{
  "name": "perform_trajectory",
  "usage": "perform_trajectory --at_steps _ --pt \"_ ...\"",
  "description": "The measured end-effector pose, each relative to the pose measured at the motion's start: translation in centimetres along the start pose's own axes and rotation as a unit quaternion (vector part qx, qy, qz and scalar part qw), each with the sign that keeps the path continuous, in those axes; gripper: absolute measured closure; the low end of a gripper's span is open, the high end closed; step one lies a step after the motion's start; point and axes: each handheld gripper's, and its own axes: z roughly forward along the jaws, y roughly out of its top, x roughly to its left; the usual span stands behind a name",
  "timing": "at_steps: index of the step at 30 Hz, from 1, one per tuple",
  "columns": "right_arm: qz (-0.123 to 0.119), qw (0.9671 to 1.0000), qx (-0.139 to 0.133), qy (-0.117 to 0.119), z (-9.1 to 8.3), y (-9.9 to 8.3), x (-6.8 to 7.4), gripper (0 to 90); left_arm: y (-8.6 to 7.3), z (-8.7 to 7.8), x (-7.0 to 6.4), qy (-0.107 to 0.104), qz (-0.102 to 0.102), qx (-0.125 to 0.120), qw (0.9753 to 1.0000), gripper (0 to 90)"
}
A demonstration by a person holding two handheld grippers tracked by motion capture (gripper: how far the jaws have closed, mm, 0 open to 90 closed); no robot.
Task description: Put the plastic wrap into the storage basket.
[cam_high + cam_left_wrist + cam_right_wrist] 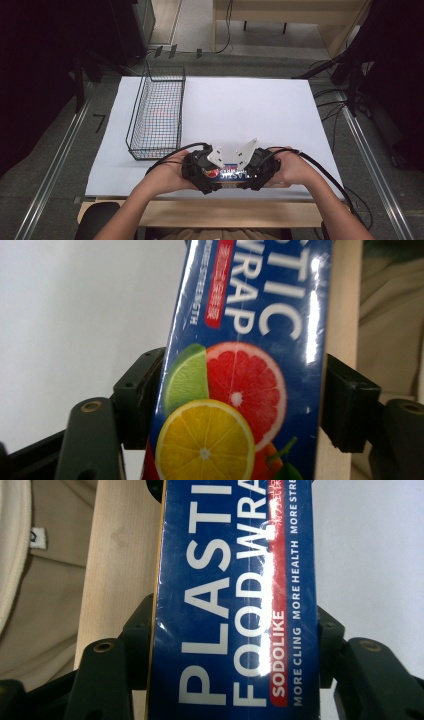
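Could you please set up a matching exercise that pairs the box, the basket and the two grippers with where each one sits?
Things:
1. plastic wrap box
2. wire basket
3. left gripper
4. right gripper

Places:
A. on the fruit-picture end of the box
B. at the near table edge, between both grippers
C. on the lettered end of the box
D. at the left of the white table top

Pairs: 1-B, 2-D, 3-A, 4-C

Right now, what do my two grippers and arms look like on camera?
Both the left gripper and the right gripper are black and chunky, each topped by a pale three-cornered plate. A black cable trails from each. Up close, the jaws are blocky matt black pads on dark arms with brass-coloured pivot screws. The forearms are bare, with no sleeves in view.
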Motion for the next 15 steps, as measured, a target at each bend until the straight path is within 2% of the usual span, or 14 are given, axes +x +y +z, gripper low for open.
perform_trajectory --at_steps 3,8,12,15 --pt "-0.002 1.0000 0.006 0.003 0.32 -0.12 -0.06 40.9 -0.13 0.56 -0.22 0.011 0.011 0.006 0.9999 33.4" --pt "0.001 0.9999 0.009 0.010 0.47 -0.28 -0.06 40.7 -0.46 0.70 0.10 -0.008 0.007 -0.008 0.9999 36.1" --pt "-0.005 0.9999 0.013 0.003 0.47 -0.17 0.31 40.3 -0.58 0.56 -0.05 -0.010 0.015 -0.011 0.9998 38.2" --pt "-0.009 0.9999 0.004 0.011 0.31 -0.20 0.23 39.7 -0.34 0.11 -0.22 -0.020 0.010 -0.006 0.9997 38.9"
